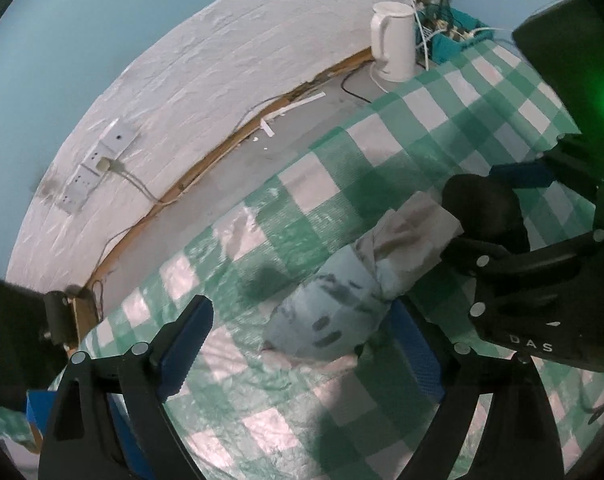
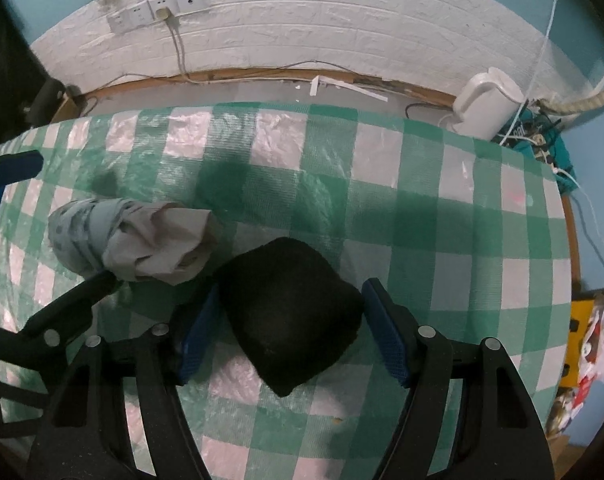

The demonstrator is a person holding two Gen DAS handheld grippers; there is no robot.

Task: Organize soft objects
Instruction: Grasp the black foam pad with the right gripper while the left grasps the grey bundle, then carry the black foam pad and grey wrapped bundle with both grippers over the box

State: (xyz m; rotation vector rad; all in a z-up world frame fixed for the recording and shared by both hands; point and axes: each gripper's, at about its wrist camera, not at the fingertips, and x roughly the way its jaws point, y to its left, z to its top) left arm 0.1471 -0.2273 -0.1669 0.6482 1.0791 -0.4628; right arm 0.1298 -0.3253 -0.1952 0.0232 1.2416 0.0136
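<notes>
In the left wrist view, the left claw (image 1: 302, 344) is wide open and holds nothing. The blue and grey cloth bundle (image 1: 337, 300) lies on the checked desk (image 1: 262, 420) near the middle of the frame. It sits close to the claw's right finger (image 1: 417, 356), and I cannot tell if they touch.

In the right wrist view, the same bundle (image 2: 122, 236) is at the middle left. The black soft thing (image 2: 290, 312) is low in the middle, between the two blue pads of the right claw (image 2: 290, 328). The claw is about half open. One pad looks close against it and the other has a small gap, so it is not squeezed yet.

What could go wrong: the two claws are near each other and could bump. The soft black thing could squish and slip out. The thin cover could get pinched too.

The underside of the black thing is hidden. The white kettle (image 2: 487, 108) and cables at the upper right are partly cut off.
</notes>
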